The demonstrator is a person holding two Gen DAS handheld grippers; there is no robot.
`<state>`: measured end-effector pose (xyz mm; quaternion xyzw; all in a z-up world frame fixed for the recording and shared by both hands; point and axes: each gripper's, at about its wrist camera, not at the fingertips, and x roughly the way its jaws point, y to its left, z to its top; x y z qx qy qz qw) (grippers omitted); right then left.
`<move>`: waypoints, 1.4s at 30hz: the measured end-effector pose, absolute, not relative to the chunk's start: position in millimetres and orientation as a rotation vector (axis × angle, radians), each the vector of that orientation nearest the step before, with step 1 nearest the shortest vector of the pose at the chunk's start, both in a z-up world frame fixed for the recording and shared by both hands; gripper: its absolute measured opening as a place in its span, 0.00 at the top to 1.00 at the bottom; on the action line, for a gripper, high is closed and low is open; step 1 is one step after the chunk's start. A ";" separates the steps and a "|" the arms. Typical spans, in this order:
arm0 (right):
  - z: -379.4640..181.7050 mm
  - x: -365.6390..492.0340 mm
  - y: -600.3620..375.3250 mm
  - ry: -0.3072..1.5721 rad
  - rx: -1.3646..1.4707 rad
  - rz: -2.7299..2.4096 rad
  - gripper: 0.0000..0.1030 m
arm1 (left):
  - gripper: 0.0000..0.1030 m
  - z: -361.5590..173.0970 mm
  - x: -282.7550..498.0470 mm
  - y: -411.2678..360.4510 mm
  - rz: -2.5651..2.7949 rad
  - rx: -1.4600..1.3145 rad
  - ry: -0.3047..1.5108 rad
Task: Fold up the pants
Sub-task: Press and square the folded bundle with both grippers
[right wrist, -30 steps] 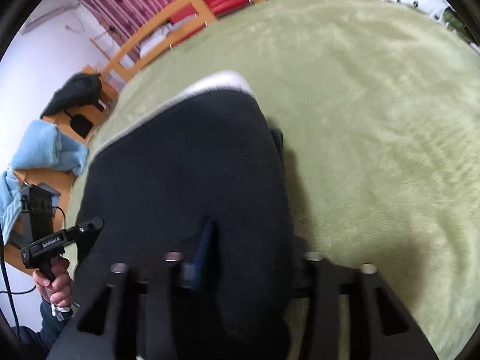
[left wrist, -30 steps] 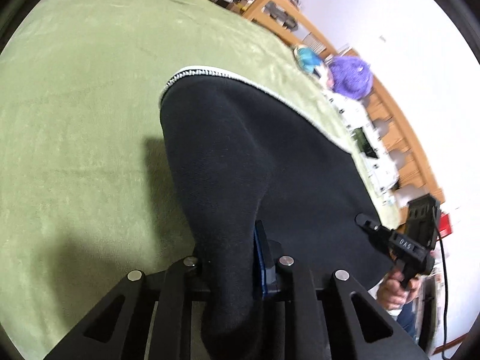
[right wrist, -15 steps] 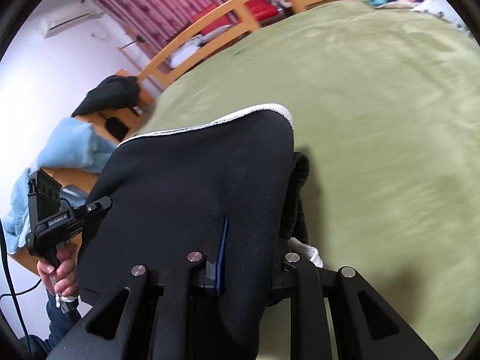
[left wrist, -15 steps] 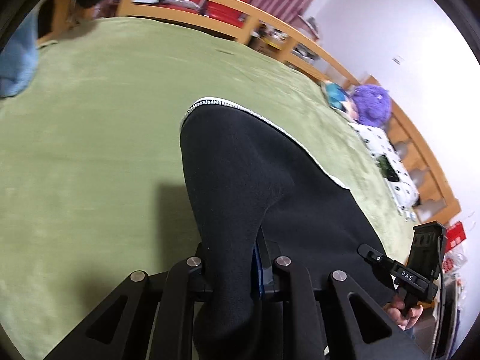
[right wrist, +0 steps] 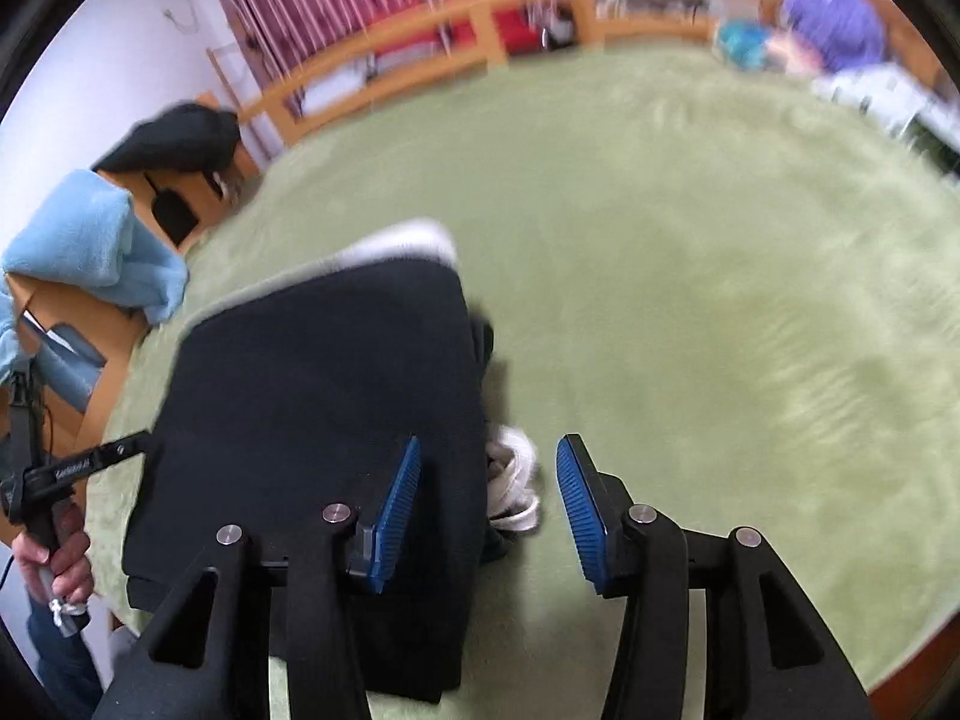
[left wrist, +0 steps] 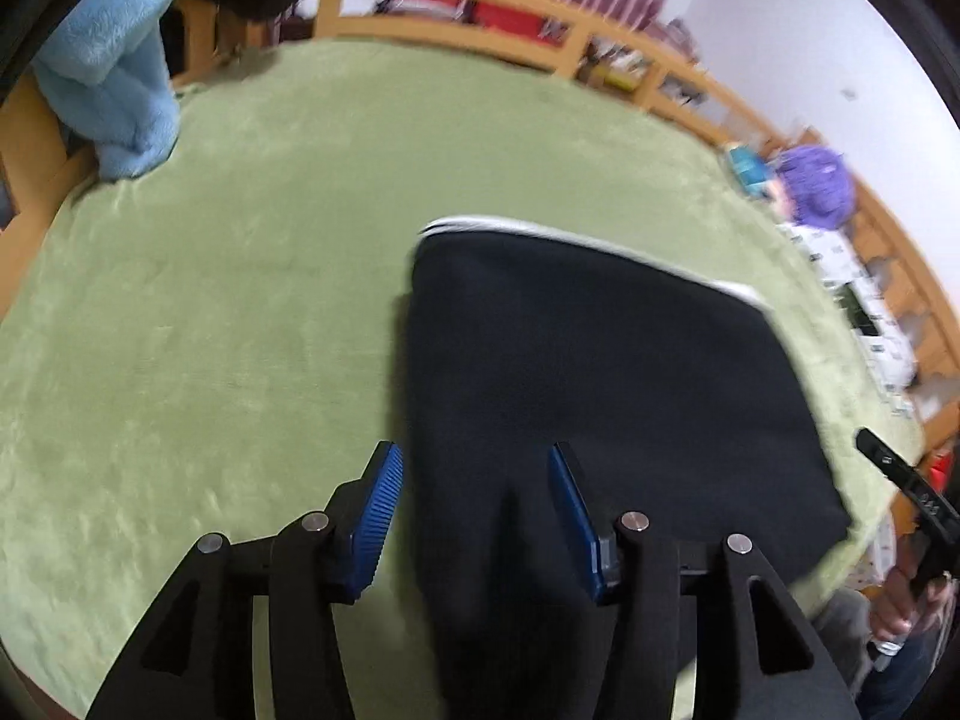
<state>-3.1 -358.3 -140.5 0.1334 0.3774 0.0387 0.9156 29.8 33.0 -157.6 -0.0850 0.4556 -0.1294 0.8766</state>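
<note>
Left gripper (left wrist: pixel 474 516), right gripper (right wrist: pixel 487 513): black angular fingers, ribbed blue pads (silver screws at pivots).

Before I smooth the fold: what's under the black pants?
The green blanket lies under the black pants. A white drawstring peeks out at one edge; anything else beneath is covered.

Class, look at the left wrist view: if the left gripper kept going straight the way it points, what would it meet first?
Most likely the black pants: the fabric lies between the opening jaws of the left gripper and stretches ahead, with the green blanket beyond. Depth is unclear.
</note>
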 end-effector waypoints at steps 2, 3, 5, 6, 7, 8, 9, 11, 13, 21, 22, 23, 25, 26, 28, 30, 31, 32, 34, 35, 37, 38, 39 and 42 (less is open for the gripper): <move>-132.4 -18.0 -341.2 0.741 0.234 0.144 0.54 | 0.53 -150.8 10.4 25.0 -0.293 -0.165 0.914; -134.4 -24.0 -331.3 0.732 0.210 0.172 0.58 | 0.53 -150.6 0.8 17.1 -0.297 -0.152 0.906; -145.2 -31.1 -313.7 0.733 0.156 0.201 0.64 | 0.53 -160.3 -18.7 9.3 -0.285 -0.118 0.912; -155.2 -32.3 -307.2 0.748 0.120 0.201 0.66 | 0.53 -168.2 -26.7 9.6 -0.272 -0.108 0.923; -169.1 -34.8 -304.7 0.774 0.089 0.183 0.68 | 0.53 -178.7 -34.4 8.5 -0.252 -0.104 0.935; -185.9 -35.7 -304.9 0.810 0.067 0.150 0.69 | 0.50 -190.7 -41.1 9.8 -0.223 -0.106 0.940; -200.2 -38.3 -309.3 0.845 0.058 0.124 0.73 | 0.47 -201.3 -45.7 9.1 -0.213 -0.102 0.956; -216.6 -39.0 -317.5 0.881 0.109 0.104 0.74 | 0.43 -221.5 -49.9 10.7 -0.215 -0.103 1.013; -209.6 -40.9 -318.0 0.870 0.114 0.102 0.74 | 0.43 -219.8 -50.3 16.7 -0.225 -0.137 1.017; -153.0 -29.0 -335.5 0.756 0.144 0.138 0.57 | 0.45 -163.6 -15.7 30.5 -0.252 -0.135 0.903; -147.6 -18.4 -336.0 0.741 0.141 0.143 0.56 | 0.44 -159.1 -8.8 27.7 -0.259 -0.140 0.893; -142.9 -7.5 -333.6 0.731 0.130 0.142 0.56 | 0.44 -153.6 5.4 24.6 -0.267 -0.141 0.889; -133.8 20.1 -327.1 0.706 0.106 0.145 0.57 | 0.44 -145.0 31.2 16.0 -0.282 -0.139 0.873; -129.6 31.7 -323.4 0.691 0.107 0.152 0.57 | 0.44 -142.5 42.7 12.6 -0.280 -0.138 0.870; -124.8 57.7 -317.4 0.676 0.122 0.186 0.58 | 0.44 -140.1 64.9 6.3 -0.287 -0.144 0.865; -129.1 80.9 -314.4 0.676 0.129 0.229 0.66 | 0.44 -142.8 84.6 0.4 -0.300 -0.164 0.862; -132.6 88.8 -307.9 0.687 0.122 0.240 0.70 | 0.44 -146.7 97.3 -2.8 -0.308 -0.171 0.865; -139.5 98.8 -304.8 0.709 0.110 0.251 0.71 | 0.44 -151.4 101.8 -4.5 -0.308 -0.172 0.872; -156.4 115.4 -300.4 0.762 0.085 0.265 0.80 | 0.44 -166.2 119.0 -12.1 -0.306 -0.155 0.903; -168.8 123.9 -299.7 0.784 0.055 0.250 0.82 | 0.44 -175.5 128.5 -17.8 -0.303 -0.135 0.927; -184.8 129.7 -306.1 0.789 0.022 0.239 0.91 | 0.45 -190.4 137.0 -26.4 -0.294 -0.104 0.953; -188.1 131.9 -311.5 0.785 0.036 0.247 0.92 | 0.45 -195.4 140.3 -26.5 -0.286 -0.106 0.951; -190.1 134.3 -318.5 0.787 0.074 0.257 0.94 | 0.45 -197.7 143.5 -26.8 -0.274 -0.110 0.949; -197.9 145.9 -330.0 0.822 0.147 0.225 1.00 | 0.46 -201.2 151.5 -22.0 -0.253 -0.150 0.966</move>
